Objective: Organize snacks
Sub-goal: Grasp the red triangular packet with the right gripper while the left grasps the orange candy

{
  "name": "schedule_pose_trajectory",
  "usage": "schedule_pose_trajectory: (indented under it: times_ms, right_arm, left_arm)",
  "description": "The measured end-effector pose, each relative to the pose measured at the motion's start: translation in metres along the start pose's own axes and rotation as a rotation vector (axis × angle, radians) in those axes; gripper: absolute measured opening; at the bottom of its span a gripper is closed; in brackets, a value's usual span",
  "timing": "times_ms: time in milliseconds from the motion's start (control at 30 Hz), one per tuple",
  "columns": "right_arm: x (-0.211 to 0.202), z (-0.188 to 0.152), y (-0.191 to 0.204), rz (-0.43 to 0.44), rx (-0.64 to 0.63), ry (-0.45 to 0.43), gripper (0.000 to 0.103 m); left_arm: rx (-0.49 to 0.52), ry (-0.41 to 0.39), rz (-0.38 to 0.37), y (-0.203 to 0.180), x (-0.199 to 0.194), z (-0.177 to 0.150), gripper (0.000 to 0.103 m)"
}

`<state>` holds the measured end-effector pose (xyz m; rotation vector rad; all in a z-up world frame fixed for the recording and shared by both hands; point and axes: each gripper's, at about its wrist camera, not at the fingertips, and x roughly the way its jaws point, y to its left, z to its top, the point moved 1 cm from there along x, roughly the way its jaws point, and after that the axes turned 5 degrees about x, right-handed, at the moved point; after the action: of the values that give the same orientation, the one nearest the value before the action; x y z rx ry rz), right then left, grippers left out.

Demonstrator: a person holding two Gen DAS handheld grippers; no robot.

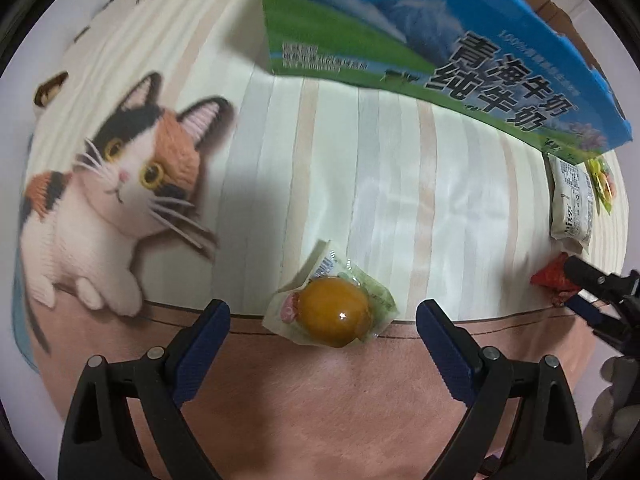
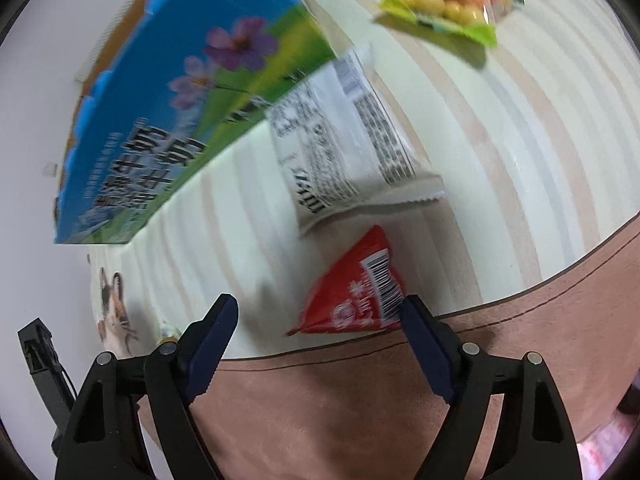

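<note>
A clear-wrapped brown egg snack (image 1: pixel 334 312) lies on the striped cloth between the fingertips of my open left gripper (image 1: pixel 323 318), not gripped. A red triangular packet (image 2: pixel 358 296) lies between the fingertips of my open right gripper (image 2: pixel 320 312), close to the right finger (image 2: pixel 420 336). The right gripper (image 1: pixel 576 284) also shows at the right edge of the left wrist view, by the red packet (image 1: pixel 550 278). A white printed packet (image 2: pixel 348 136) and a green bag of coloured candies (image 2: pixel 448 4) lie beyond. A blue-green milk carton box (image 1: pixel 420 44) stands at the back.
The cloth has a printed calico cat (image 1: pixel 112 200) at left and a pink band (image 1: pixel 320 392) along the near edge. The milk box (image 2: pixel 180 112) overhangs the white packet's far end. The left gripper (image 2: pixel 44 364) shows at the right wrist view's left edge.
</note>
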<state>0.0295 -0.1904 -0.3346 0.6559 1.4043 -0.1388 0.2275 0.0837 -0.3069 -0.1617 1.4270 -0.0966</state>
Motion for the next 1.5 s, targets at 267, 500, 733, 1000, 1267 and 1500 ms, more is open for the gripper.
schedule_pose_trajectory:
  times_ms: [267,500,733,1000,1267,1500]
  right_arm:
    - [0.012,0.006,-0.008,-0.02,0.035,0.004,0.079]
    - [0.013,0.007,-0.004,-0.078,0.012,-0.008,0.064]
    - [0.021,-0.004,0.017,-0.136,-0.087,-0.03,0.057]
    - [0.035,-0.047,0.046,-0.136,-0.229,0.055,0.057]
    - [0.054,-0.059,0.06,-0.15,-0.231,0.074,0.059]
    - [0.062,-0.055,0.066,-0.177,-0.242,0.072,0.058]
  left_arm:
    - [-0.033,0.035,-0.051,0.003,0.02,0.006,0.094]
    - [0.036,0.035,0.013,-0.011,0.022,0.012,0.072]
    - [0.053,0.02,0.013,-0.015,0.019,-0.008,0.065]
    - [0.05,0.053,-0.026,-0.006,0.017,-0.058,0.065]
    - [0.028,0.093,-0.05,-0.001,0.036,-0.062,0.071]
    - [0.088,0.073,-0.002,-0.017,0.03,-0.074,0.058]
